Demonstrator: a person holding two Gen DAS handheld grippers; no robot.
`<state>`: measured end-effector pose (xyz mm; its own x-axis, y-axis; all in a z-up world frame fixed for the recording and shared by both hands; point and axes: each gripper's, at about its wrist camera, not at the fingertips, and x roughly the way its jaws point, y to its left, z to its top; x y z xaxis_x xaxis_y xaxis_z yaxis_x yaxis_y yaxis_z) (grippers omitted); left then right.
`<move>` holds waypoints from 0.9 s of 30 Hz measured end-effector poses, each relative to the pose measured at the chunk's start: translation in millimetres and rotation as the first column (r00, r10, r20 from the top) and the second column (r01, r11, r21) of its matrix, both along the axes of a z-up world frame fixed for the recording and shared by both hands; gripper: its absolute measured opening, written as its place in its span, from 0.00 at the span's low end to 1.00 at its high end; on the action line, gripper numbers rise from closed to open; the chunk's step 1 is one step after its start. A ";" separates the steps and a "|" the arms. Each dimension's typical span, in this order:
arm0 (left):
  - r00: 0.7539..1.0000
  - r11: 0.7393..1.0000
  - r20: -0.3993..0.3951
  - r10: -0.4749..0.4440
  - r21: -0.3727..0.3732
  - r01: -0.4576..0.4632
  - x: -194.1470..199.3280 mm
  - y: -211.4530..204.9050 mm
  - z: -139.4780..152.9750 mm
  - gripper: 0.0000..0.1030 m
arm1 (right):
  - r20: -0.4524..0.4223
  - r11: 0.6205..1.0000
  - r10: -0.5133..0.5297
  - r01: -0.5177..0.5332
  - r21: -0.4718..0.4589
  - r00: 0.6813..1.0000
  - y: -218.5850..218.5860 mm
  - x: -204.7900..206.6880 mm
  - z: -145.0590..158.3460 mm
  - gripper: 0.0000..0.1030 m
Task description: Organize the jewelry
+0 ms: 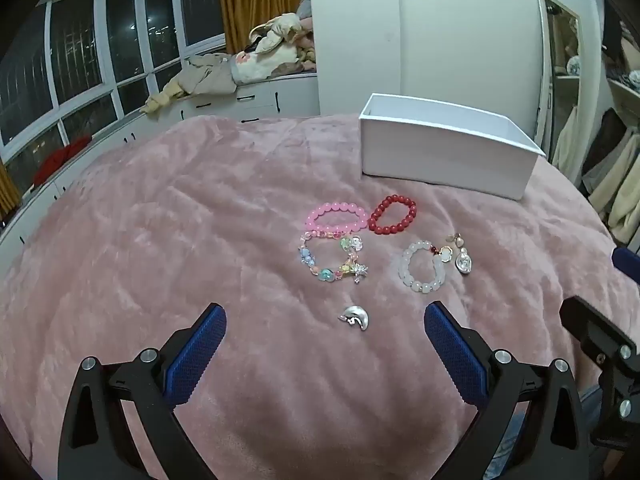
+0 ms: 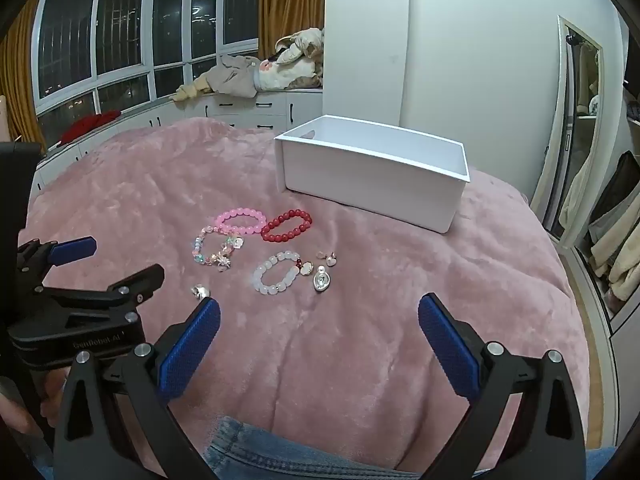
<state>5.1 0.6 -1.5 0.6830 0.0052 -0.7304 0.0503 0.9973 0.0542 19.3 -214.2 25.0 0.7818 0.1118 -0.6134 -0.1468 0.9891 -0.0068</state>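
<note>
Silver charm (image 1: 354,317) just beyond left gripper (image 1: 324,322)

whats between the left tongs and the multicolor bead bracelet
In the left wrist view, a small silver charm lies on the pink blanket between the open left tongs and the multicolor bracelet.

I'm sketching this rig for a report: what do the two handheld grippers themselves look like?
Both match. The left gripper and right gripper have black angular plastic frames, silver round bolts at the joints, and two fingers faced with blue dotted-texture pads. The right camera shows the left gripper's black body with faint grey "GenRobot AI" lettering. No cables visible; blue denim shows below.
</note>
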 end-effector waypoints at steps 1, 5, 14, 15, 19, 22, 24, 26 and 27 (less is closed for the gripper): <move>1.000 1.000 -0.007 0.002 -0.005 -0.002 3.4 0.7 -0.5 0.98 | -0.002 1.000 0.002 -0.002 -0.001 1.000 -0.1 0.2 -0.3 0.95; 0.999 1.000 0.047 -0.024 0.007 0.024 -3.1 -1.5 0.2 0.98 | -0.009 1.000 0.009 -0.009 -0.006 1.000 0.7 0.5 -1.1 0.95; 0.998 0.999 0.052 -0.032 0.014 0.031 -6.4 -5.8 -1.6 0.98 | 0.001 1.000 0.000 0.000 0.001 1.000 0.5 1.3 7.6 0.95; 0.998 0.999 0.056 -0.034 0.014 0.033 -6.9 -6.6 -1.7 0.98 | 0.004 1.000 0.000 0.000 0.002 1.000 1.9 1.1 8.3 0.95; 0.998 0.999 0.051 -0.035 0.009 0.035 -7.4 -5.5 -0.2 0.98 | 0.011 1.000 -0.006 0.006 0.011 1.000 -0.7 -2.1 1.4 0.95; 0.998 0.999 0.053 -0.035 0.007 0.034 -7.5 -5.5 0.0 0.98 | 0.013 1.000 -0.004 0.003 0.014 1.000 -1.3 -2.1 2.4 0.95; 0.998 1.000 0.054 -0.031 0.003 0.031 -7.1 -5.5 -0.1 0.98 | 0.016 1.000 -0.003 0.002 0.014 1.000 -1.9 -2.7 3.0 0.95; 0.998 1.000 0.054 -0.026 -0.001 0.026 -7.8 -5.0 -0.1 0.98 | 0.021 1.000 -0.004 0.004 0.015 1.000 -1.7 -2.9 3.3 0.95; 0.998 1.000 0.053 -0.025 -0.005 0.025 -7.8 -5.0 -0.1 0.98 | 0.024 1.000 -0.005 0.005 0.016 1.000 -2.3 -4.2 4.2 0.95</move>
